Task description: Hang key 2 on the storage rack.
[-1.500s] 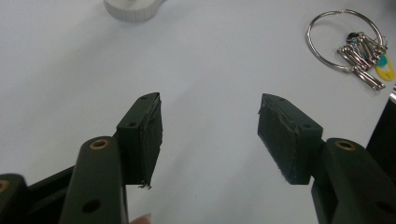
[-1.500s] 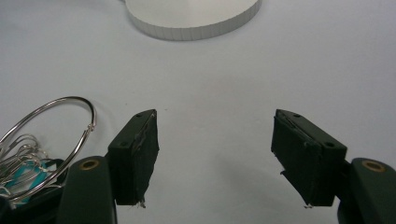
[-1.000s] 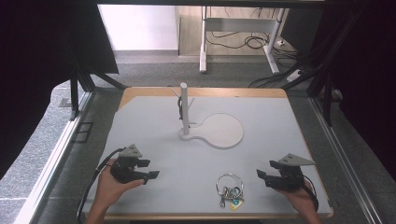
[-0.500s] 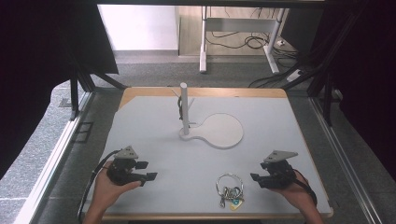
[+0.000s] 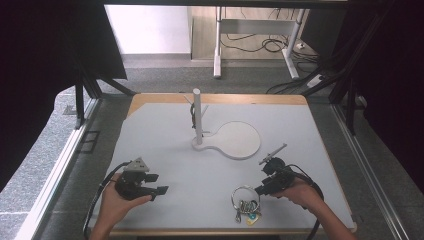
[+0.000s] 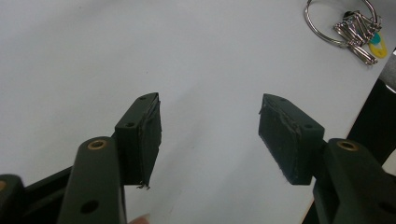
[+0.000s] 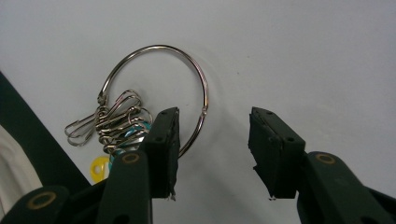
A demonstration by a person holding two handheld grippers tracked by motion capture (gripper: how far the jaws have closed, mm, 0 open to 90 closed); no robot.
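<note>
The right gripper [image 7: 212, 154], jaws half open, closing and empty, hangs beside the key ring [image 7: 154, 100] to grab its rim.

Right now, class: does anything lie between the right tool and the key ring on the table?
Nothing visible. The right tool is at the key ring, its jaws open and just closing, with bare table between them; one jaw overlaps the ring's wire.

Both claws were black, brass-ringed screw holes showing near worn pads; the left claw [image 5: 161, 190] carried a grey three-cornered plate, black cables trailing.
</note>
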